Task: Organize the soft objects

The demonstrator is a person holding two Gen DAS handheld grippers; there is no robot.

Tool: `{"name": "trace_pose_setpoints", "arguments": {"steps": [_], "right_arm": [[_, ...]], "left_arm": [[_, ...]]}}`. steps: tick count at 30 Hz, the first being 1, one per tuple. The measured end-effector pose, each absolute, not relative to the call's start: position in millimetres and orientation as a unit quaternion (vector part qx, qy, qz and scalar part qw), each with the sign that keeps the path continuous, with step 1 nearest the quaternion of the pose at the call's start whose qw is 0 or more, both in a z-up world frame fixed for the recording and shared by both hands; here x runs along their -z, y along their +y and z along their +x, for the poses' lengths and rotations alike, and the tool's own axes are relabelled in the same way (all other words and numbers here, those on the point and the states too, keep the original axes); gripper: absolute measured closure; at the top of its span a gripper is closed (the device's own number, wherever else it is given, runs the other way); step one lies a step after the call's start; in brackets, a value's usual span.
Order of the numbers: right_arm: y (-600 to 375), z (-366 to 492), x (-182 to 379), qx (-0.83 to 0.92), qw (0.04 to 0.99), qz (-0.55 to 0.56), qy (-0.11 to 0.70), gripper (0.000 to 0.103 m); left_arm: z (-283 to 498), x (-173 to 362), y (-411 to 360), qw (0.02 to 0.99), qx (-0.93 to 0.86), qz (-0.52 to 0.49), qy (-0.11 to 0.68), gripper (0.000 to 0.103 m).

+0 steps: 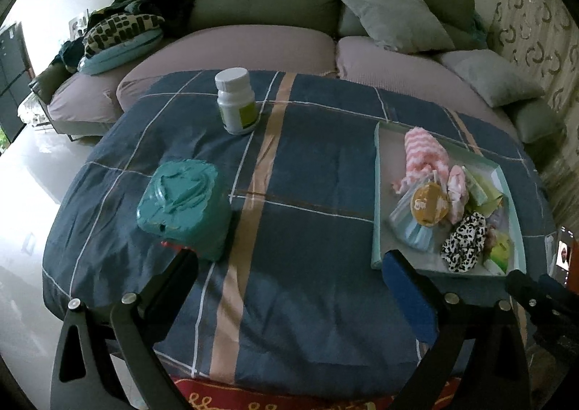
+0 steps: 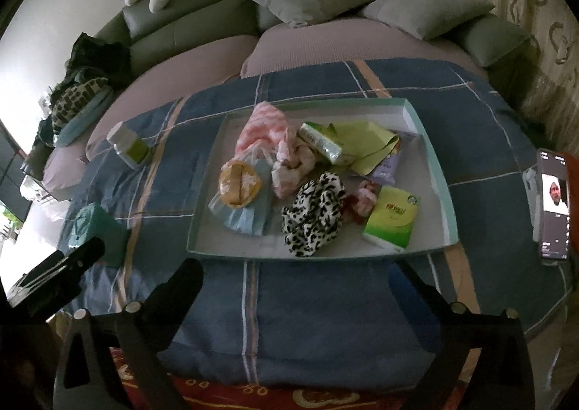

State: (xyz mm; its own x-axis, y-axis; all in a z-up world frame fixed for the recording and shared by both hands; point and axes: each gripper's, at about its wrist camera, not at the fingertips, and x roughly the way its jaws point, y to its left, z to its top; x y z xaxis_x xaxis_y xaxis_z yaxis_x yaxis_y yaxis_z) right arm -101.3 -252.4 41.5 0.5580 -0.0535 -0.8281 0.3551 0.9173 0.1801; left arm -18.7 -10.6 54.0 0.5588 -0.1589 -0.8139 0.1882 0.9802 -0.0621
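A shallow pale green cardboard tray [image 2: 436,171] sits on a tabletop covered with a blue checked cloth [image 2: 318,305], to the right side of it. Inside the tray the soft things lie in a heap: a pink and white striped fluffy cloth [image 2: 262,127] at the far side, a light blue face mask [image 2: 242,220] on the left with a round yellow-brown thing in clear wrap [image 2: 239,184] on top of it, a black and white spotted scrunchie [image 2: 315,214] near the front, and a small green tissue pack [image 2: 392,220] on the right. The pack has yellow writing, too blurry to read. Left of the tray stand a teal plastic box [image 1: 184,207] and, farther away, a white bottle with a green label [image 1: 237,100]; its label cannot be read. The left gripper [image 1: 289,279] has its fingers wide open, holding nothing. The right gripper [image 2: 300,287] also has its fingers wide apart with nothing between them, just in front of the tray. A phone with a lit screen [image 2: 553,203] stands at the far right.
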Motion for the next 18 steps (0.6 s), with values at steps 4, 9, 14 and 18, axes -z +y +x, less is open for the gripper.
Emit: {"name": "trace_pose_setpoints", "arguments": {"steps": [4, 9, 14, 18], "right_arm": [[-250, -103, -37, 0.129, 0.868, 0.158, 0.453, 0.0], [-251, -107, -27, 0.138, 0.864, 0.157, 0.459, 0.0], [-251, -110, -20, 0.149, 0.864, 0.158, 0.455, 0.0], [-251, -110, -12, 0.149, 0.863, 0.157, 0.456, 0.0]], "left_arm": [[-23, -53, -8, 0.881, 0.101, 0.017, 0.462, 0.002], [-30, -49, -6, 0.882, 0.087, 0.029, 0.462, 0.002], [-34, -45, -5, 0.883, 0.084, 0.039, 0.46, 0.002], [-37, -41, -7, 0.886, 0.076, 0.051, 0.455, 0.002]]}}
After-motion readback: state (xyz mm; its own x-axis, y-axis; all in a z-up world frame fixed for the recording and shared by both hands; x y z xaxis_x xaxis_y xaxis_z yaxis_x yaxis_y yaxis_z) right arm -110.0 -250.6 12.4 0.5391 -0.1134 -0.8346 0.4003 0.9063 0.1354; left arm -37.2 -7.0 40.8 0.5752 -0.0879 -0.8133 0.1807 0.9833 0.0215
